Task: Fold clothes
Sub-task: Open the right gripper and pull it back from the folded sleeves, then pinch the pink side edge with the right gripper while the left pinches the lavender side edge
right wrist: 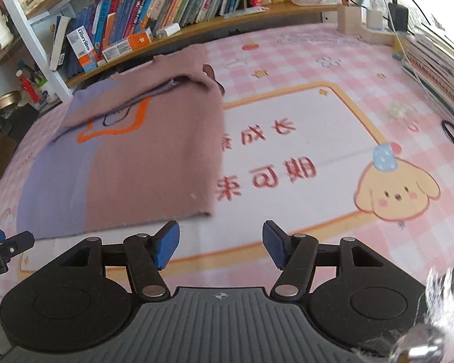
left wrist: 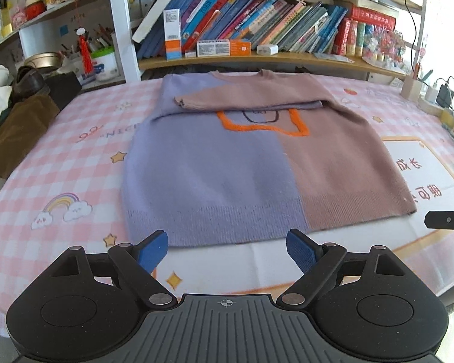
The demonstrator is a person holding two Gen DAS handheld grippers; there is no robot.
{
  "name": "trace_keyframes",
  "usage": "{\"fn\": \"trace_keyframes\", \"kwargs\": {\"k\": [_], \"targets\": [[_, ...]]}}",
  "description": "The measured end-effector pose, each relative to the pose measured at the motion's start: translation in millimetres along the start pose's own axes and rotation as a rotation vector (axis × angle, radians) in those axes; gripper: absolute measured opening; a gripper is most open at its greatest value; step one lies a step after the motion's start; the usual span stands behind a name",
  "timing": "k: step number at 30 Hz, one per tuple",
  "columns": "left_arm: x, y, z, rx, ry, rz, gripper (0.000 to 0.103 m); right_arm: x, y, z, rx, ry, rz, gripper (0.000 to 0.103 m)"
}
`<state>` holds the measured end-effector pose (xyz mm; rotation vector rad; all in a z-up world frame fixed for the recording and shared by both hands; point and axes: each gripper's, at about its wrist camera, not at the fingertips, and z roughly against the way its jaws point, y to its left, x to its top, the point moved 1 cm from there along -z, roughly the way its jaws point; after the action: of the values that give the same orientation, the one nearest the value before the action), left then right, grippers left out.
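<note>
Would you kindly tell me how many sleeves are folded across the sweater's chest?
2: a mauve knitted sleeve lies across the chest of the lilac-and-mauve knitted sweater; a lilac sleeve peeks out beneath it, mostly hidden.

The sweater (right wrist: 130, 151) looks motion-blurred; a blurred fuzzy thing (right wrist: 445, 296) is cut off.

1. One sweater (left wrist: 227, 163), half lilac and half dusty pink, with both sleeves folded across its chest.
2. Two grippers: the left gripper (left wrist: 227, 249) and the right gripper (right wrist: 221, 243), each with two blue pads.
3. One checked pink mat (right wrist: 317, 69).
4. One long row of books (left wrist: 257, 21); their number cannot be told.
5. One white charger block (left wrist: 267, 49).
</note>
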<state>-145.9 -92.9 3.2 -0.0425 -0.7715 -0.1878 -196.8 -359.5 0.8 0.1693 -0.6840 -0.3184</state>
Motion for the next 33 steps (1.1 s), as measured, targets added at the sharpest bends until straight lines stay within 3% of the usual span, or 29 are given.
{"fn": "trace_keyframes", "kwargs": {"k": [19, 33], "targets": [[-7.1, -32.3, 15.7, 0.017, -0.009, -0.02, 0.088, -10.8, -25.8, 17.9, 0.017, -0.004, -0.016, 0.059], [4.4, -7.3, 6.7, 0.051, -0.003, 0.026, 0.088, 1.2, -17.5, 5.5, 0.022, -0.013, -0.037, 0.059]]}}
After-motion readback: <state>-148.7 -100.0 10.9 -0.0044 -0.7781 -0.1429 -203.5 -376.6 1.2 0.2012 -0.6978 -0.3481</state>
